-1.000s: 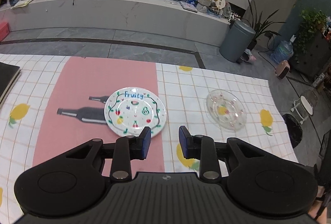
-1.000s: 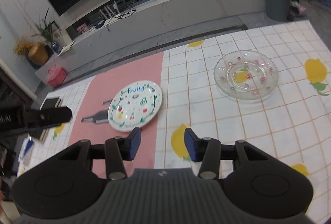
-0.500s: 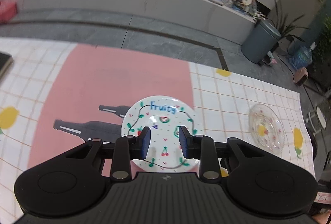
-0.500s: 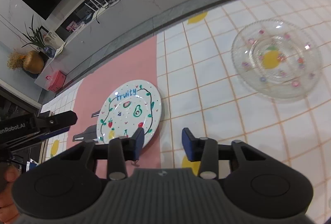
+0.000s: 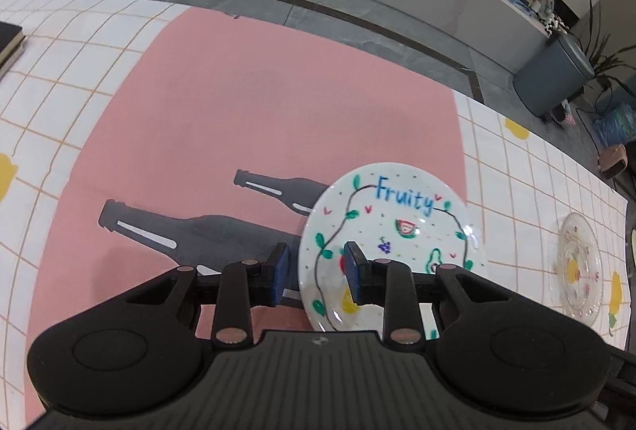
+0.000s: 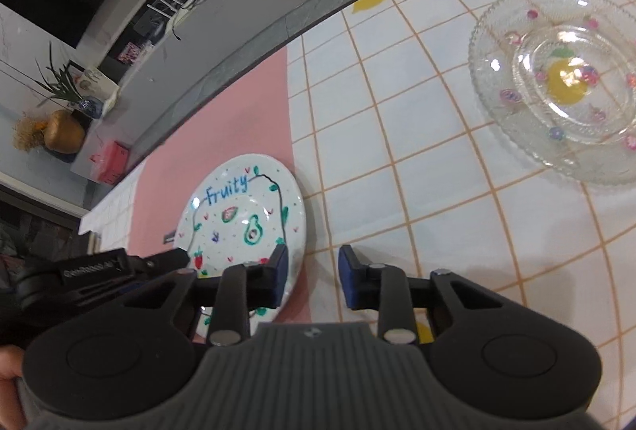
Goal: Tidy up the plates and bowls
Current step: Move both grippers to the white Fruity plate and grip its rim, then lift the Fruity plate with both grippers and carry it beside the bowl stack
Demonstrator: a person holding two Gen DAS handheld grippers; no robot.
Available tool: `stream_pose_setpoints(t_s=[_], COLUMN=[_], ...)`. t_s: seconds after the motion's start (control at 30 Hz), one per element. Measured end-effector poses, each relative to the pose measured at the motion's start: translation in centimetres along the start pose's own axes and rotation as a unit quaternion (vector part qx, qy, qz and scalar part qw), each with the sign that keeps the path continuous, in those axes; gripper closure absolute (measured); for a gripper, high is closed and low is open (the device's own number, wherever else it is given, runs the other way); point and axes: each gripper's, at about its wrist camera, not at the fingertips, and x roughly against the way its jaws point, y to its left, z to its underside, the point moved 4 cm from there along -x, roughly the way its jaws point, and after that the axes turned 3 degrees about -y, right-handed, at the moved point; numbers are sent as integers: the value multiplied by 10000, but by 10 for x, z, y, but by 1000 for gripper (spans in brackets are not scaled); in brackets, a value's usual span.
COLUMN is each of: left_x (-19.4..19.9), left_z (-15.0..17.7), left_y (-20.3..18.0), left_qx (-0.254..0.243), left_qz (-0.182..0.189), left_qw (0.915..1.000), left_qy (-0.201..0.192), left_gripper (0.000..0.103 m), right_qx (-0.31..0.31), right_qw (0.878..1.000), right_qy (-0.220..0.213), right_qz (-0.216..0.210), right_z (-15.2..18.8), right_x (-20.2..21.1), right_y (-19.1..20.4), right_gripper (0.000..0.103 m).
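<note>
The white plate (image 5: 391, 231) lettered "Fruity" and painted with fruit lies flat on the table (image 5: 246, 120), at the right edge of the pink mat (image 5: 222, 104) where that mat meets the white checked cloth (image 6: 397, 136) with its yellow lemons. The plate partly covers the two dark bottle shapes (image 5: 190, 231) printed on the mat. The left gripper (image 5: 316, 273) hangs over the plate's near left rim, its blue-padded fingers (image 5: 351, 267) set to a middling gap: one finger stands over the mat just outside the rim, the other over the plate's face. Neither pad visibly presses on the plate; whether they touch it cannot be told. The right gripper (image 6: 312, 275) is at the plate's opposite, right-hand rim; its jaws have just been closing to a narrow gap, with one finger over the plate's edge and the other over the bare cloth beside it, and nothing is gripped between them. In the right wrist view the left gripper's black body reaches in from the left onto the plate. The clear glass plate (image 6: 556, 84), dotted with small coloured flowers, lies well apart to the right on the checked cloth, over a printed lemon.
</note>
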Motion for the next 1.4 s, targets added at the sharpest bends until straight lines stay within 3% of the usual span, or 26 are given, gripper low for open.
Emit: stream_pose_setpoints(t_s=[0.13, 0.2, 0.27, 0.37, 0.53, 0.8, 1.03, 1.4], left_x=[0, -2, -2, -3, -1, 19, 48, 126], left_z=[-1, -3, -3, -3, -4, -7, 0, 27], left_y=[5, 5, 5, 4, 6, -4, -20, -56], left_qx=[73, 48, 74, 79, 259, 132, -35, -200], left_qz=[73, 73, 171, 176, 222, 272, 329, 470], left_qw=[9998, 9999, 9998, 9997, 9993, 9994, 9992, 9965], left_qy=[-140, -142, -121, -146, -119, -141, -204, -662], left_gripper=[70, 75, 81, 83, 87, 90, 91, 91], right_qx=[-40, -118, -267, -393, -495, -483, -500, -558], right_qw=[9999, 9998, 9994, 9990, 9986, 9984, 9980, 9957], right_qy=[15, 50, 47, -28, 43, -35, -153, -508], right_qz=[-105, -147, -222, -215, -192, -293, -360, -536], right_z=[-2, -2, -1, -2, -2, -2, 6, 29], right_x=[-6, -10, -13, -15, -14, 8, 48, 135], right_y=[2, 2, 1, -1, -1, 2, 4, 4], right_gripper=[80, 89, 92, 96, 97, 96, 96, 96])
